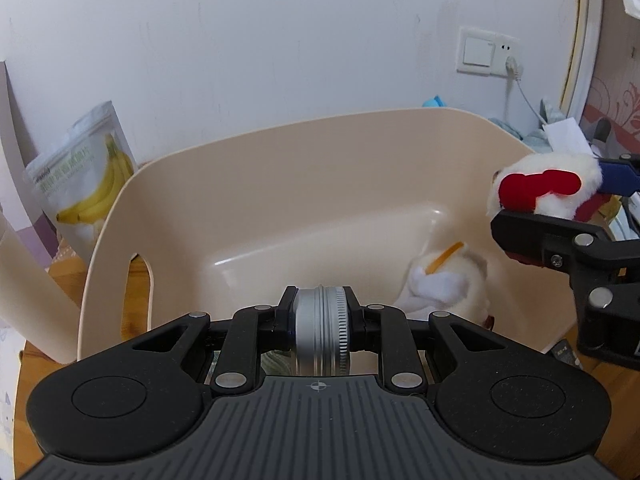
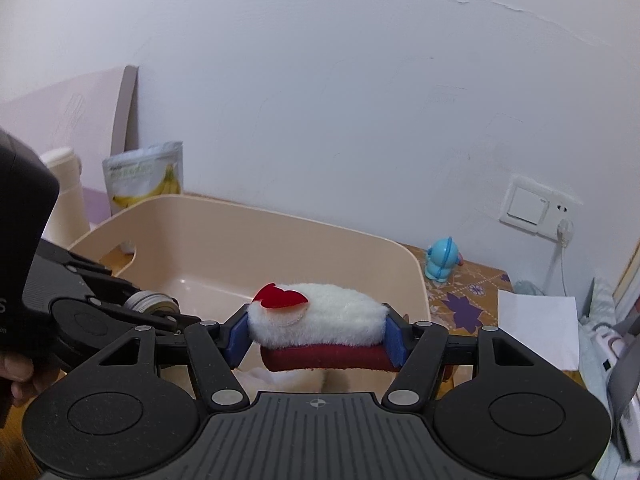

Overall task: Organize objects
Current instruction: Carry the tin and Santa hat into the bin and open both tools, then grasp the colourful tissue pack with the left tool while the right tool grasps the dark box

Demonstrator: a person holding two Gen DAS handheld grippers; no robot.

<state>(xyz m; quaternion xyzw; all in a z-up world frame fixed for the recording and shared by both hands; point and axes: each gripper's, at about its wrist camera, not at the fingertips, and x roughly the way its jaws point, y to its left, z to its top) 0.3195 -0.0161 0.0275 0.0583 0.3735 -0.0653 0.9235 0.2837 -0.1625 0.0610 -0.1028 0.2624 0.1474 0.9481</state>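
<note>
A beige plastic bin [image 1: 280,168] [image 2: 360,256] stands on the wooden table. My left gripper [image 1: 320,320] is shut on a round silver tin [image 1: 322,328] held on edge above the bin's near side; the tin [image 2: 150,302] also shows in the right wrist view. My right gripper [image 2: 316,332] is shut on a white plush toy with red parts [image 2: 320,316] at the bin's right rim, seen from the left as the plush toy [image 1: 548,184]. Another white plush with an orange beak [image 1: 444,280] lies inside the bin at its right corner.
A banana snack pouch [image 1: 88,172] [image 2: 146,178] leans on the wall behind the bin, near a cream bottle [image 2: 68,196]. A blue figurine [image 2: 440,260], white paper [image 2: 536,328] and a wall socket with cable [image 2: 536,208] are to the right. A hand [image 2: 16,376] holds the left gripper.
</note>
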